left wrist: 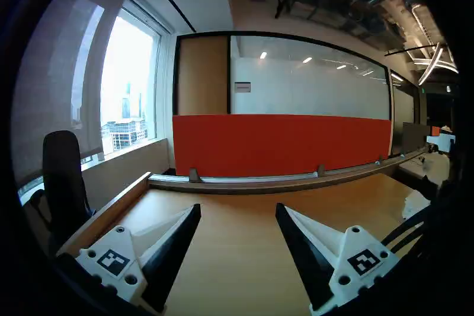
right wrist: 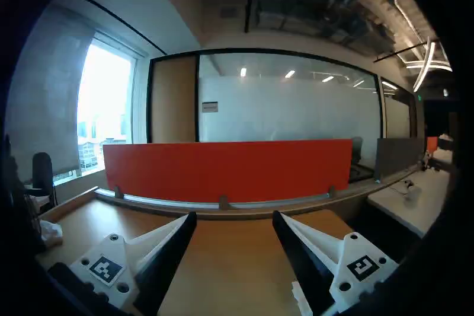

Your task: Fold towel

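While both claws hang above the wooden desk (left wrist: 237, 274), each stands wide open with nothing between its fingers: the left gripper (left wrist: 237, 206) in the left gripper view and the right gripper (right wrist: 234, 214) in the right gripper view show bare desktop in the gap. A crumpled white cloth, which looks like the towel (left wrist: 416, 200), lies at the far right edge of the desk in the left gripper view. In the right gripper view a similar white bundle (right wrist: 50, 233) sits at the far left edge. It is too small and too near the rim to tell how it is folded, and neither claw touches it.

An orange divider panel (left wrist: 278, 144) runs along the back edge of the desk. Behind the panel stands a frosted glass wall (left wrist: 308, 88). A bright window (left wrist: 127, 102) is to the left, with a black chair (left wrist: 62, 174) near it. A white desk (right wrist: 409, 197) stands to the right, beyond a grey panel (right wrist: 394, 168).
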